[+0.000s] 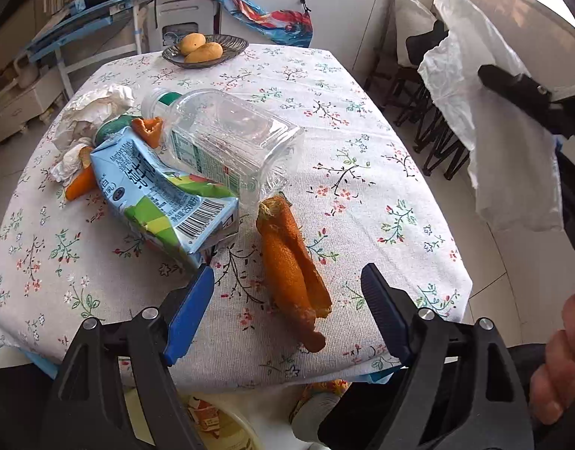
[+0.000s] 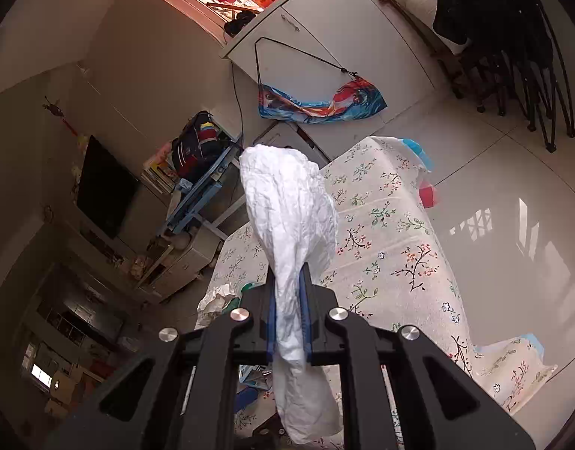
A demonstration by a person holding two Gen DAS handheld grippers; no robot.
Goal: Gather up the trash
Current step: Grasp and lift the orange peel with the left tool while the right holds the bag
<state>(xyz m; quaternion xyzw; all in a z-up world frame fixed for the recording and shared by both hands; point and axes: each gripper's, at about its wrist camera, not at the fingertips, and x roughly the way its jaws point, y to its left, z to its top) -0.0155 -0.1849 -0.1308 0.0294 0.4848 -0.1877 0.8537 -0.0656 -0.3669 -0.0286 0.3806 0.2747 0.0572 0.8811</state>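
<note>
On the table [image 1: 362, 86], a plate [image 1: 235, 45] holds two mangoes [image 1: 197, 47]

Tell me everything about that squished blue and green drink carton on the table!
The drink carton is a crushed paper box, light blue with green and yellow patches, printed writing and a black barcode near its bent end. It lies on its side on the flowered tablecloth. A clear plastic bottle lies against its far side, and orange peel and crumpled tissue sit at its far end. The open left tongs hover close by, not touching it.
</note>
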